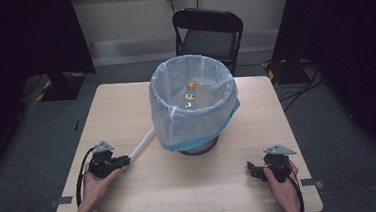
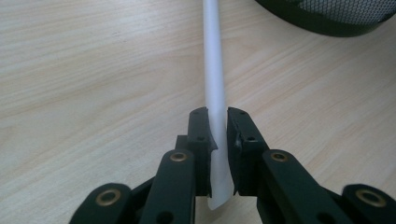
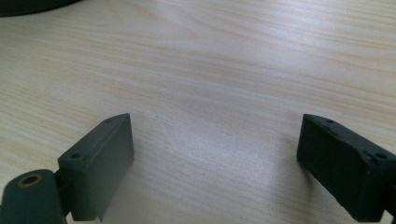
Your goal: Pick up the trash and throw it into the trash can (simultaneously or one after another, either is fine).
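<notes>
The white tube point(image 2: 215, 88) lies on the wooden table point(image 1: 181, 186), its near end clenched between the jaws of the left gripper point(image 1: 125, 162); its long axis runs straight ahead of that gripper toward the bin point(image 1: 194, 103), which stands just beyond it. The bin's bag-lined wall blocks the way ahead; the tube's far end is hidden at the bin's base; small yellowish bits inside are hard to make out. The right gripper point(image 1: 251, 170) rests well apart with jaws wide, holding nothing.

Wooden table point(image 1: 191, 186) with a bin point(image 1: 194, 103) in a white bag sitting mid-table. Left gripper point(image 1: 125, 162) near left, clamped on a white strip point(image 1: 142, 145) running up to the bin. Right gripper point(image 1: 251, 170) near right, resting on the tabletop. Black chair point(image 1: 208, 33) far behind.
</notes>
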The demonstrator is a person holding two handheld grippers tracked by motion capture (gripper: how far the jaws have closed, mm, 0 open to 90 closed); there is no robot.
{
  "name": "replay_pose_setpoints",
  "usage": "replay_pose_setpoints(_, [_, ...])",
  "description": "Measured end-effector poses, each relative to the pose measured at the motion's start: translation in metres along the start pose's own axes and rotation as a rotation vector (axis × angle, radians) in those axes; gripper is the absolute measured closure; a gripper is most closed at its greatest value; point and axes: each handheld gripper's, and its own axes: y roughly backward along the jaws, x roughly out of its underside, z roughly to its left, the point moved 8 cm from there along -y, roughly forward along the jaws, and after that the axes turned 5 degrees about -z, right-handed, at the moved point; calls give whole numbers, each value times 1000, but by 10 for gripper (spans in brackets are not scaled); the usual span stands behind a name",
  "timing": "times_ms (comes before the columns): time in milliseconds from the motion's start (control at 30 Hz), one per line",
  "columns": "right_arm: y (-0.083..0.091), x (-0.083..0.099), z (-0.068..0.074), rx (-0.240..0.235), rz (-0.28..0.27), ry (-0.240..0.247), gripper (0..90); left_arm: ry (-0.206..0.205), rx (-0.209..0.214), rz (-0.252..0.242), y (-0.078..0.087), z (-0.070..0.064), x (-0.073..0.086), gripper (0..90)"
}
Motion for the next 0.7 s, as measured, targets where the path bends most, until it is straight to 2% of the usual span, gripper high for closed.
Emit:
replay_pose_setpoints(167, [0, 0, 0, 0, 0, 0, 100, 22, 19, -54, 6, 1, -7, 805])
replay_pose_setpoints(333, [0, 0, 0, 0, 0, 0, 100, 32, 9, -72, 10, 4, -13, 805])
replay_pose_setpoints(567, [0, 0, 0, 0, 0, 0, 100, 54, 3, -132, 20, 11, -24, 805])
replay_pose_setpoints(700, [0, 0, 0, 0, 0, 0, 100, 75, 22, -167, 24, 12, -33, 805])
